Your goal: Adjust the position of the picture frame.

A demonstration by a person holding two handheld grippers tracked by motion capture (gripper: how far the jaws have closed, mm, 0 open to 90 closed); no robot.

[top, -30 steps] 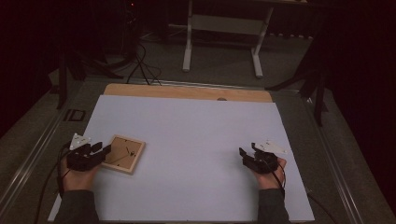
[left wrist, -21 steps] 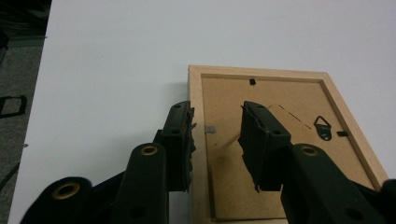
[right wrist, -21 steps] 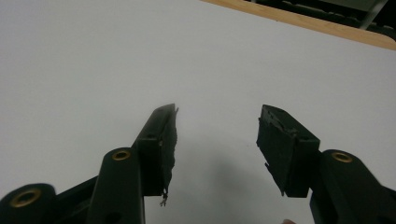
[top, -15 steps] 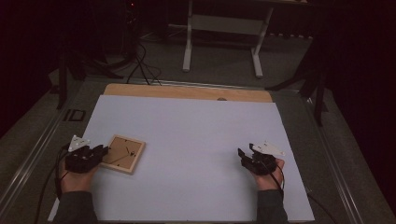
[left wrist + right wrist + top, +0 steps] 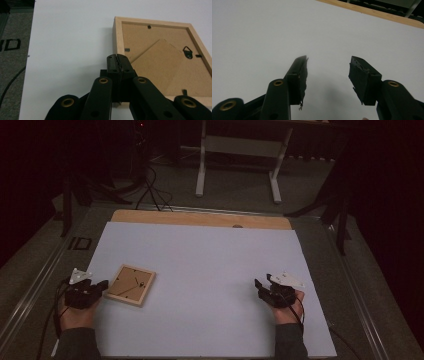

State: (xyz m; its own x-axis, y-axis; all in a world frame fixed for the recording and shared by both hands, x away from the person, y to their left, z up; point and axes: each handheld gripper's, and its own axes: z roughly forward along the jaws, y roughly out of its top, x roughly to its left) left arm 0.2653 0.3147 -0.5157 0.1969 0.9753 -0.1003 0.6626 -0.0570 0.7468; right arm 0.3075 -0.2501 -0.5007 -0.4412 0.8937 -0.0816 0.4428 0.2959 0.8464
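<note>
A small wooden picture frame (image 5: 131, 285) lies back side up on the white sheet at the near left, its brown backing board and hanger (image 5: 187, 53) facing up. My left gripper (image 5: 101, 285) sits low at the frame's near-left side. Its jaws have just been closing and now stand shut, pads (image 5: 116, 60) pressed together over the frame's left rail, with nothing visible between them. My right gripper (image 5: 261, 285) rests at the near right. Its jaws have eased in slightly, and the right gripper (image 5: 328, 68) is still open over bare sheet.
The white sheet (image 5: 200, 255) covers most of the table, and a wooden strip (image 5: 200, 218) runs along its far edge. Grey carpet and cables (image 5: 150, 190) lie past the left and far sides. A white stand (image 5: 237, 150) is on the floor beyond the table.
The left gripper's jaws have come together beside the frame. The frame lies where it did. The right hand has stayed put.
</note>
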